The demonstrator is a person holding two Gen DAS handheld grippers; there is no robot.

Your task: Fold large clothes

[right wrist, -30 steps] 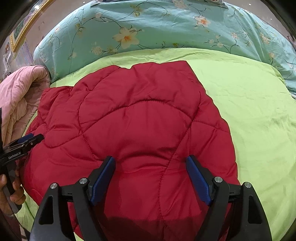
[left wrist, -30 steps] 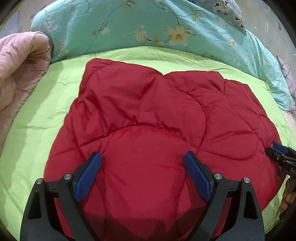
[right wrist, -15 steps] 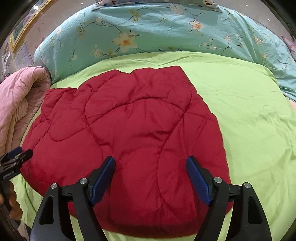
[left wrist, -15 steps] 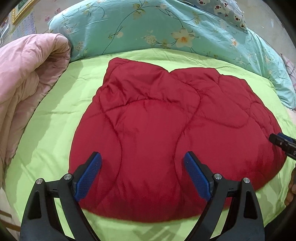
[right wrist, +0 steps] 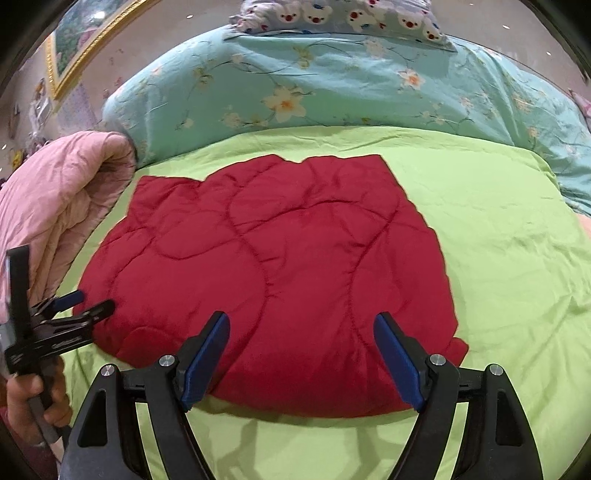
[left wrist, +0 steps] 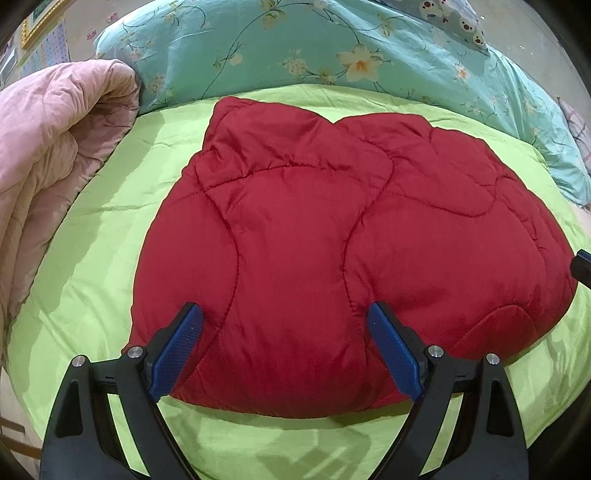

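Observation:
A red quilted padded garment (left wrist: 332, 258) lies folded into a thick pad on the lime green bed cover (left wrist: 92, 229); it also shows in the right wrist view (right wrist: 280, 273). My left gripper (left wrist: 284, 328) is open and empty, held above the garment's near edge. My right gripper (right wrist: 301, 336) is open and empty above the same near edge. The left gripper also shows at the left of the right wrist view (right wrist: 90, 302), beside the garment's left end. The right gripper's tip shows at the right edge of the left wrist view (left wrist: 583, 267).
A rolled pink quilt (left wrist: 55, 155) lies on the left side of the bed. A teal floral duvet (left wrist: 332, 48) is bunched across the far side, with a bear-print pillow (right wrist: 343, 18) behind it. The green cover (right wrist: 509, 266) stretches to the right.
Both grippers have pulled back toward me and risen, so the whole garment and the green cover in front of it now show. The garment has stayed in place.

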